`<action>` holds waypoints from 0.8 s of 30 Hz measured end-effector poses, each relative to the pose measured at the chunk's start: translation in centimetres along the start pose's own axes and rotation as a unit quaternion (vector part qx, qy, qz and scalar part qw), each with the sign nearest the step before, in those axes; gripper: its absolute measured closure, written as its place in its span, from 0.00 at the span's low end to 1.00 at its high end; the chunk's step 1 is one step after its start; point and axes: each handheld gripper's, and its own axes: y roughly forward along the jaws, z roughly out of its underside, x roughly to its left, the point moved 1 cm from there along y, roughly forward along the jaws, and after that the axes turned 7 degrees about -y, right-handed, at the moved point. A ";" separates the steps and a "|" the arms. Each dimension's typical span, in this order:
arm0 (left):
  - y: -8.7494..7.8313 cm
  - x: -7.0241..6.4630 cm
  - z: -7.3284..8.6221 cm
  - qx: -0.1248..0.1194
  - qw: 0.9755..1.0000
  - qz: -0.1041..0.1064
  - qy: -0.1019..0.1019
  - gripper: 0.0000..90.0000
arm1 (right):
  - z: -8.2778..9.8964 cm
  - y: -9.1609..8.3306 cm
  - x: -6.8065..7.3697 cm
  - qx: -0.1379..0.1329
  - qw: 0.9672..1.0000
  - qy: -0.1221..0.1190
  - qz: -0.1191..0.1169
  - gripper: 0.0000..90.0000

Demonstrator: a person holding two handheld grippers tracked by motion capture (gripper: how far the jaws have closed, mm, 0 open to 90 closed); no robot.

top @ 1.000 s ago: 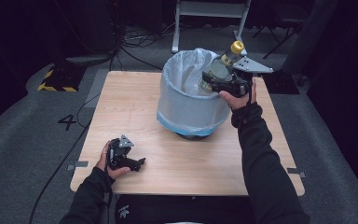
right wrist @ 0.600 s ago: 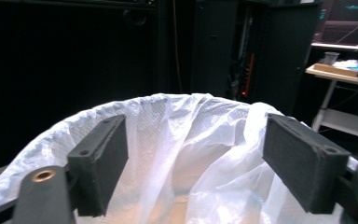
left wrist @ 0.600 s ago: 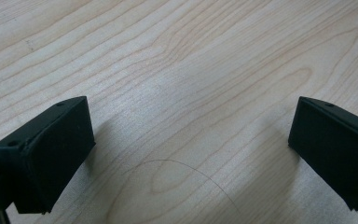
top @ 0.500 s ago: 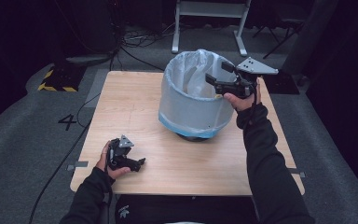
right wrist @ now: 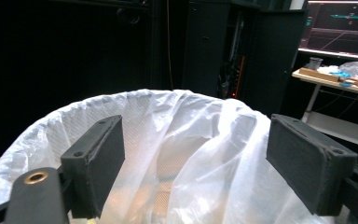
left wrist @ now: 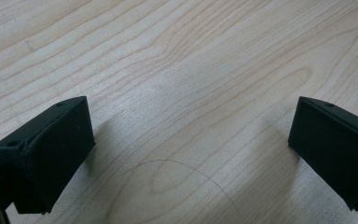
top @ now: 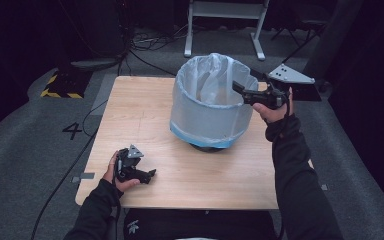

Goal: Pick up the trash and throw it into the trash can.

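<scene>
A round bin lined with a white plastic bag (top: pixel 207 107) (right wrist: pixel 177 154) stands on the wooden table (top: pixel 145 107) right of centre. My right gripper (top: pixel 239 90) (right wrist: pixel 191 158) hovers at the bin's right rim, pointing over its mouth, open with nothing between its jaws. My left gripper (top: pixel 150 176) (left wrist: pixel 186 154) rests low over the table near the front left edge, open, with only bare wood (left wrist: pixel 182 70) between its jaws. What lies inside the bin is hidden by the bag's folds.
A metal stand (top: pixel 225 25) and cables (top: pixel 145 45) lie on the grey floor behind the table. A yellow-black striped marker (top: pixel 60 85) and a "4" (top: pixel 73 131) mark the floor at left. In the right gripper view, a desk with a monitor (right wrist: pixel 340 18) stands at the back.
One second ago my right gripper held a bottle with a gold cap over the bin. The bottle has left the jaws, which now stand open. My left gripper has not moved.
</scene>
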 end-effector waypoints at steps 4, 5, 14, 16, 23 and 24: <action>0.0 0.0 0.0 0.001 1.000 0.003 -0.002 0.00 | 0.4 -1.3 -0.3 0.006 1.000 -0.007 0.002 0.22; 0.0 0.0 0.0 0.000 1.000 -0.002 0.002 0.00 | 0.6 -1.7 -0.4 0.009 1.000 -0.008 0.002 0.22; 0.0 0.0 0.0 0.001 1.000 0.002 -0.002 0.00 | 3.2 -5.0 -1.3 0.039 0.999 -0.013 0.013 0.21; 0.0 0.0 0.0 0.001 1.000 0.002 -0.002 0.00 | 4.1 -5.6 -1.2 0.049 0.999 -0.015 0.014 0.21; 0.0 0.0 0.0 0.001 1.000 0.002 -0.002 0.00 | 7.8 -7.1 -1.3 0.083 0.996 -0.006 0.013 0.21; 0.0 0.0 0.0 -0.001 1.000 0.000 -0.003 0.00 | 9.5 -7.5 -1.1 0.099 0.995 -0.003 0.009 0.21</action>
